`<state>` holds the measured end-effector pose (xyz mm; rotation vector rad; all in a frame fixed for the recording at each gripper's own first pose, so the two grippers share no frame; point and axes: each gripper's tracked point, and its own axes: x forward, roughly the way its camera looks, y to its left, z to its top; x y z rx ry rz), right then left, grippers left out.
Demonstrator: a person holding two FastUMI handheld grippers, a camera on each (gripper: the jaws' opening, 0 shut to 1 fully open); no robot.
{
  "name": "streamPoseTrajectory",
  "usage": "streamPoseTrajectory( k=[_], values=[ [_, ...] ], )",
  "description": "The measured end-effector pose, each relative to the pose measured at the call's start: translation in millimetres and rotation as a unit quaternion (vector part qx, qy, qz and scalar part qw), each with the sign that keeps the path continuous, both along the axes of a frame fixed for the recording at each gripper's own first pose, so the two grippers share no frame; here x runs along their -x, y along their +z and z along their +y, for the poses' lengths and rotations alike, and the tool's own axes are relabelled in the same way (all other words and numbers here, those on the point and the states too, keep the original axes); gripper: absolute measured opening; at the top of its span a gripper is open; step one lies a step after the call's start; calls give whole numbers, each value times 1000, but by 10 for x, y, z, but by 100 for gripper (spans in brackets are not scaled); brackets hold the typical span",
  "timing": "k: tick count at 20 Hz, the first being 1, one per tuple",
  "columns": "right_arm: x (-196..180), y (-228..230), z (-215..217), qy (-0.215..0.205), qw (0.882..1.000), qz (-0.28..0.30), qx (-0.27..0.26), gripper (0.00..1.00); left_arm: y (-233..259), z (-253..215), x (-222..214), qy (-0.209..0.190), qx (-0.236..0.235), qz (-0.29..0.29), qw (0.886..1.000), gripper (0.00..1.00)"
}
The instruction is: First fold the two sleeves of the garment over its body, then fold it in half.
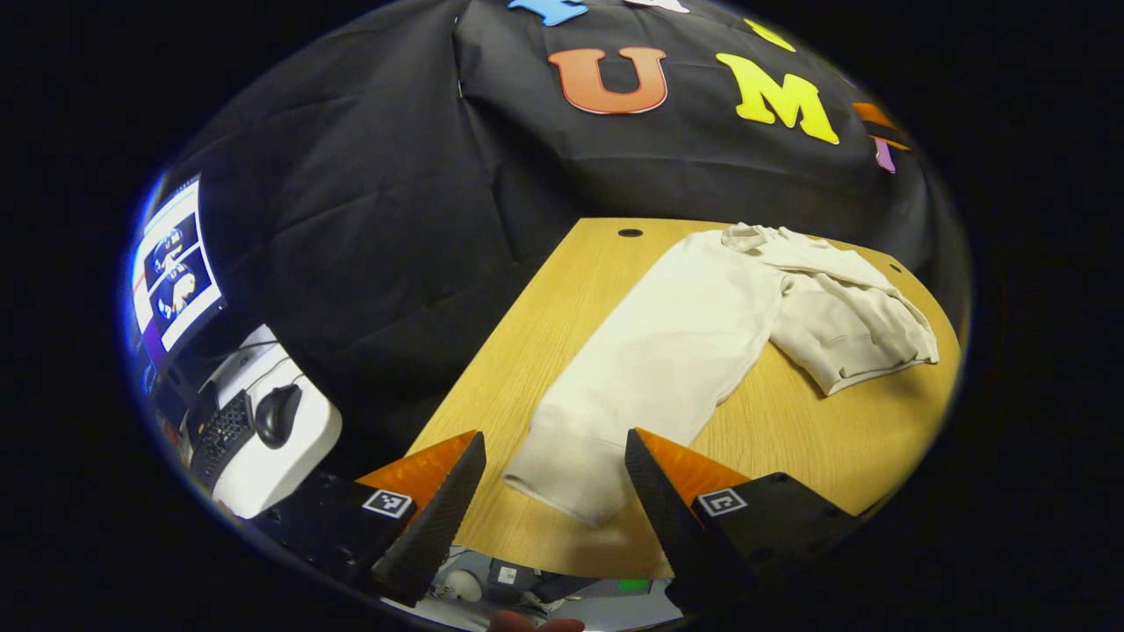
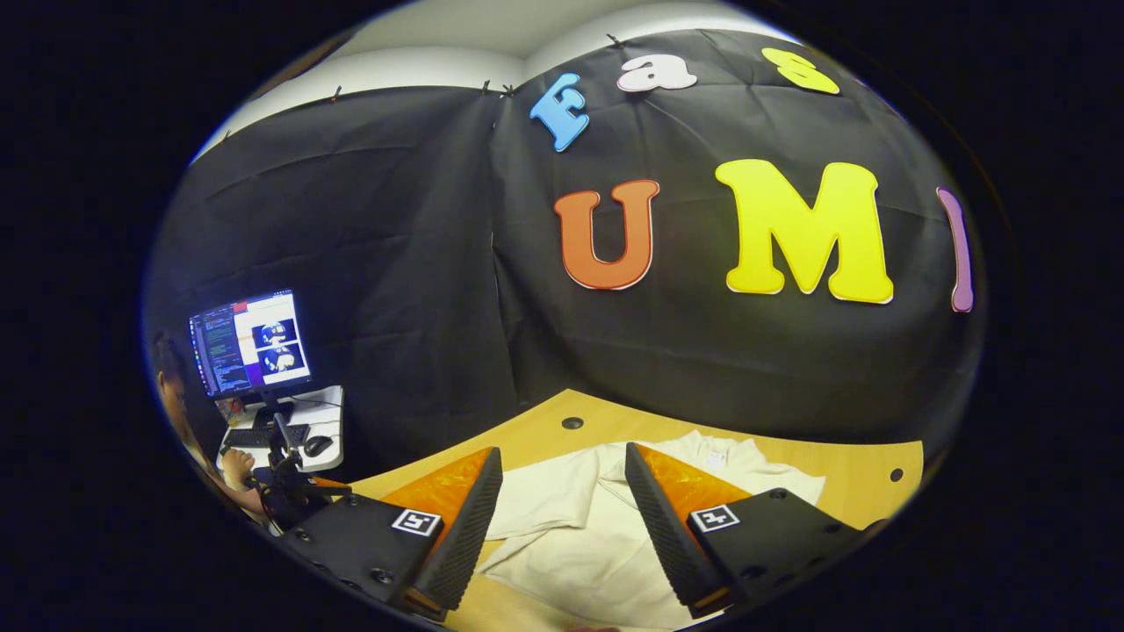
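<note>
On wooden table (image 1: 492,369): cream garment (image 1: 694,342) lies flat, one sleeve bunched beside body. Left gripper (image 1: 553,491) jaws wide, above hem corner, likely positioned for pinch. Right gripper (image 2: 562,518) jaws wide, above collar end, holding nothing.

black gripper bodies, screws, square coded markers (image 1: 387,503)

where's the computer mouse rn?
In the left gripper view, the computer mouse sits at far left on a white side desk, right beside the keyboard and below the monitor.
</note>
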<state>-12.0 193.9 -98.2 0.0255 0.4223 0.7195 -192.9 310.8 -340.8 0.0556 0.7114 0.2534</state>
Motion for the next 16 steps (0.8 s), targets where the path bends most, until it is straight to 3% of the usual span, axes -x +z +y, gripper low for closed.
streamPoseTrajectory(
  k=[4, 7, 11, 14, 15, 16],
  values=[
    [66, -25, -86, -15, 1000, 12, 1, 87, -223, 1, -32, -16, 24, 26, 999, 100],
    [56, 40, -116, -22, 999, 23, -16, 87, -280, -19, 6, -9, 73, 30, 997, 100],
    [24, 100, -188, -38, 998, 34, -35, 87, -290, -49, -15, -6, 77, 41, 996, 94],
    [63, 124, -247, -38, 998, 29, -32, 88, -279, -127, -43, -1, 92, 38, 995, 73],
    [64, 127, -279, -41, 998, 29, -31, 88, -277, -152, -46, -1, 98, 37, 994, 51],
    [84, 115, -313, -43, 998, 30, -30, 88, -276, -181, -52, 0, 107, 37, 994, 45]
  ],
)
